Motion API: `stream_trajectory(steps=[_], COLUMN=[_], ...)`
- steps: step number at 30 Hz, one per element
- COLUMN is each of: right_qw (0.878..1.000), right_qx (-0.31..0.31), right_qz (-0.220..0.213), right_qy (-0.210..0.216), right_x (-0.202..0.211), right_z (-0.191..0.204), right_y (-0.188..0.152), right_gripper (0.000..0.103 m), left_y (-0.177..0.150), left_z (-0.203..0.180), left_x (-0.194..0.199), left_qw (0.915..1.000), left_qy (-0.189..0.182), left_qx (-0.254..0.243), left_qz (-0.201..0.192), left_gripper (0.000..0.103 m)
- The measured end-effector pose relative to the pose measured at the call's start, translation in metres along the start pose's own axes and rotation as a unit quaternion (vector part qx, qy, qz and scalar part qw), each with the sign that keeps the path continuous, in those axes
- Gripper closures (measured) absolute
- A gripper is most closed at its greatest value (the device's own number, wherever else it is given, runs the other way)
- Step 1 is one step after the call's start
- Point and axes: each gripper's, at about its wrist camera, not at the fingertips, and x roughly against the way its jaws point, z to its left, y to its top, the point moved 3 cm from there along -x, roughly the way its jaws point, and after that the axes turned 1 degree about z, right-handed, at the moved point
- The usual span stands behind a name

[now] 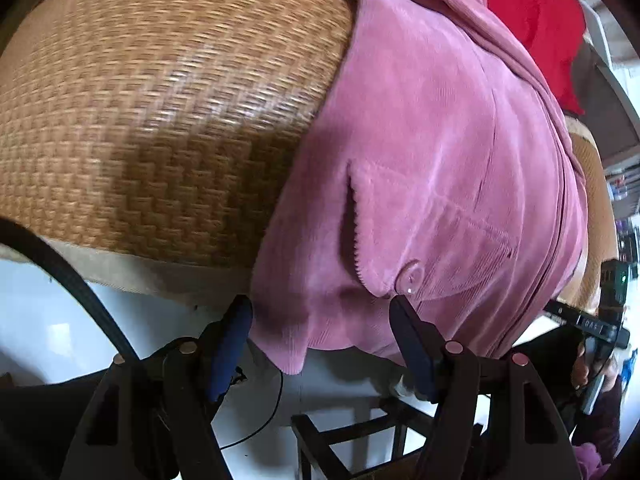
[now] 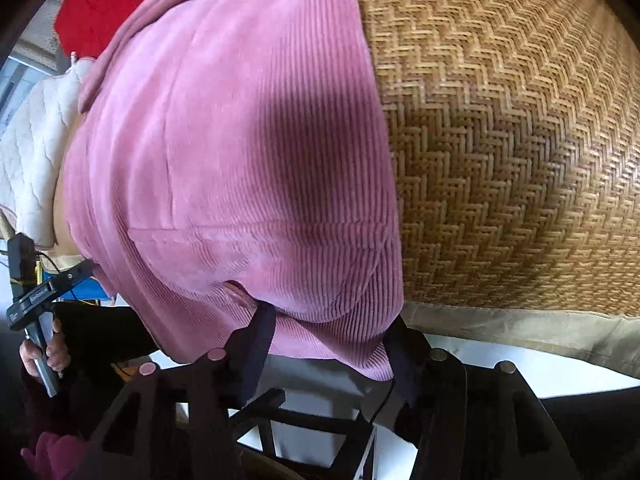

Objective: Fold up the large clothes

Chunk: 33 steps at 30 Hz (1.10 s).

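The pink corduroy garment (image 1: 432,152) lies spread along the woven mat (image 1: 160,100) that covers the bed, its hem hanging a little over the near edge, which is why both tools come at it from that side: the overhang is the only part with air under it for a finger to slip beneath.

The left gripper (image 1: 322,344) points steeply down at the hem's left corner, close to the pocket flap and its button (image 1: 412,276). Its fingers stand apart, with the drooping cloth between them but not pinched. The right gripper (image 2: 332,344) straddles the hem at the other corner; one finger (image 2: 260,340) lies against the cloth's edge, the other is partly hidden behind it, so I cannot tell whether the pads have bitten yet. To my eye they look merely placed around the fabric.

Two corners taken together would let the hem be carried up toward the collar in one flat fold. A red cloth (image 1: 520,8) and a quilted cream piece (image 2: 36,152) sit at the far edge, clear of that path.

The person's hand (image 2: 44,356) grips the left tool's handle.
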Motion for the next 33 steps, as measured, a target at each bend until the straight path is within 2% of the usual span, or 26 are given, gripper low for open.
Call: stream_trajectory(steps=[1, 3, 4, 5, 7, 11, 13, 14, 15, 16, 17, 18, 19, 20, 23, 25, 27, 28, 29, 30, 32, 33], right_qw=[1.000, 1.000, 0.999, 0.999, 0.998, 0.991, 0.984, 0.983, 0.984, 0.984, 0.985, 0.986, 0.988, 0.988, 0.990, 0.991, 0.992, 0.993, 0.993, 0.993, 0.993, 0.992], right_qx=[-0.001, 0.002, 0.008, 0.014, 0.021, 0.050, 0.061, 0.066, 0.068, 0.074, 0.077, 0.075, 0.072, 0.068, 0.045, 0.037, 0.025, 0.024, 0.025, 0.024, 0.017, 0.020], right_qz=[-0.002, -0.012, -0.023, -0.030, -0.037, -0.062, -0.081, -0.086, -0.099, -0.097, -0.088, -0.082, -0.073, -0.066, -0.054, -0.051, -0.037, -0.032, -0.029, -0.026, -0.018, -0.021], right_qy=[0.004, 0.027, 0.032, 0.034, 0.052, 0.111, 0.146, 0.150, 0.134, 0.127, 0.124, 0.122, 0.119, 0.119, 0.122, 0.122, 0.117, 0.115, 0.114, 0.111, 0.116, 0.125], right_x=[0.000, 0.004, 0.010, 0.015, 0.024, 0.060, 0.079, 0.084, 0.087, 0.085, 0.079, 0.076, 0.073, 0.066, 0.052, 0.052, 0.053, 0.051, 0.049, 0.045, 0.041, 0.041], right_z=[0.000, 0.001, 0.006, 0.008, 0.019, 0.043, 0.051, 0.055, 0.057, 0.057, 0.057, 0.056, 0.057, 0.057, 0.043, 0.038, 0.037, 0.035, 0.029, 0.028, 0.019, 0.021], right_y=[0.000, -0.009, -0.010, -0.012, -0.017, -0.021, -0.016, -0.012, -0.008, -0.005, -0.003, -0.003, 0.000, -0.003, -0.005, -0.007, -0.010, -0.011, -0.011, -0.011, -0.013, -0.014], right_gripper=[0.053, 0.074, 0.078, 0.080, 0.085, 0.085, 0.085, 0.085, 0.085, 0.085, 0.085, 0.085, 0.085, 0.085, 0.085, 0.082, 0.081, 0.080, 0.079, 0.075, 0.074, 0.074], left_y=[0.001, 0.002, 0.004, 0.005, 0.008, 0.006, 0.007, 0.005, 0.006, 0.009, 0.010, 0.010, 0.011, 0.013, 0.017, 0.019, 0.018, 0.017, 0.010, 0.009, 0.004, 0.004], left_z=[0.000, -0.002, -0.008, -0.012, -0.025, -0.051, -0.058, -0.059, -0.059, -0.055, -0.051, -0.047, -0.045, -0.043, -0.034, -0.033, -0.029, -0.029, -0.030, -0.032, -0.042, -0.049], left_x=[-0.001, 0.000, -0.003, -0.002, 0.005, 0.031, 0.036, 0.033, 0.029, 0.022, 0.016, 0.010, 0.008, 0.007, 0.001, -0.007, -0.011, -0.012, -0.012, -0.010, -0.004, 0.002], left_qw=[1.0000, 0.9999, 0.9999, 0.9998, 0.9992, 0.9950, 0.9941, 0.9950, 0.9957, 0.9971, 0.9983, 0.9992, 0.9995, 0.9997, 0.9999, 0.9999, 0.9998, 0.9997, 0.9998, 0.9998, 0.9999, 0.9997], left_qy=[0.003, -0.005, -0.008, -0.011, -0.014, -0.047, -0.039, -0.032, -0.027, -0.014, 0.001, 0.010, 0.010, 0.013, 0.015, 0.012, 0.008, 0.006, 0.000, -0.007, -0.008, -0.021], left_qx=[-0.005, -0.011, -0.011, -0.014, -0.029, -0.064, -0.073, -0.070, -0.067, -0.059, -0.049, -0.036, -0.027, -0.017, -0.006, 0.010, 0.011, 0.010, 0.009, 0.005, -0.008, -0.016], left_qz=[-0.003, -0.007, -0.006, -0.008, -0.022, -0.061, -0.070, -0.064, -0.058, -0.046, -0.032, -0.016, -0.012, -0.012, -0.004, 0.005, 0.016, 0.019, 0.020, 0.018, 0.009, 0.003], left_gripper=[0.033, 0.066, 0.094, 0.098, 0.098, 0.098, 0.098, 0.098, 0.098, 0.094, 0.077, 0.065, 0.045, 0.036, 0.035, 0.037, 0.064, 0.089, 0.096, 0.096, 0.098, 0.098])
